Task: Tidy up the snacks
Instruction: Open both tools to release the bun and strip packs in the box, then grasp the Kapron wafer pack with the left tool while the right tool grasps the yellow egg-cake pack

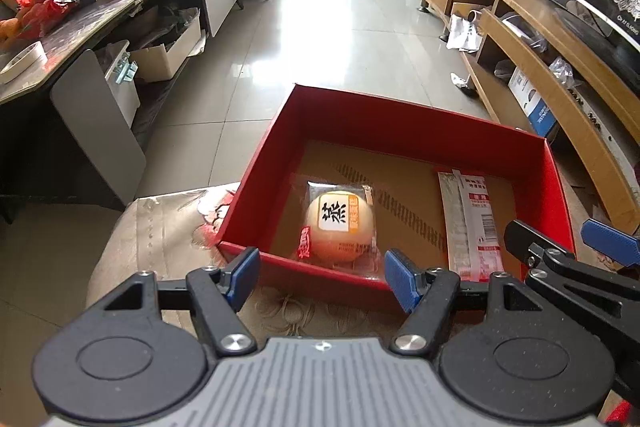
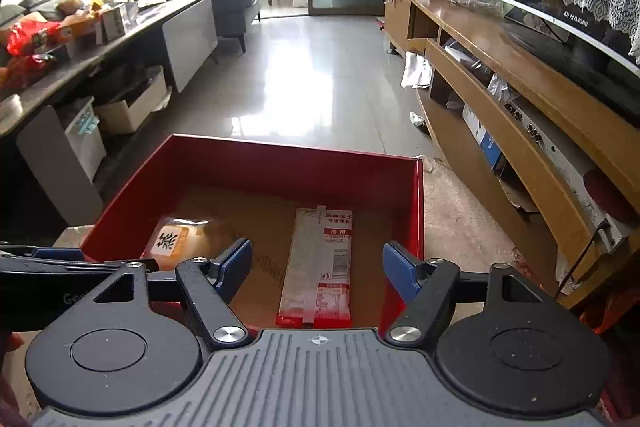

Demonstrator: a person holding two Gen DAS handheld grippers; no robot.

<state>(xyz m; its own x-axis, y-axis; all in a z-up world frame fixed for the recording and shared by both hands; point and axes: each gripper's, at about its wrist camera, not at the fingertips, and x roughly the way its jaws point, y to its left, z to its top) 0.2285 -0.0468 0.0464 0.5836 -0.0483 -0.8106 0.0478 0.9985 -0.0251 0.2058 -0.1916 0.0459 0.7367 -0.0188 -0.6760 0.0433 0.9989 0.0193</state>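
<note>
A red box with a brown cardboard floor sits on a patterned cloth surface. Inside lie a round wrapped pastry at the left and a long flat snack packet at the right. My left gripper hovers above the box's near wall, open, with nothing between its blue pads. In the right wrist view the same box holds the pastry and the packet. My right gripper hangs over the packet's near end, open and holding nothing. The right gripper's fingers show at the left view's right edge.
A dark low table piled with bags and boxes runs along the left. A wooden TV cabinet with cluttered shelves lines the right. Tiled floor stretches beyond the box toward a glass door. The cloth surface shows left of the box.
</note>
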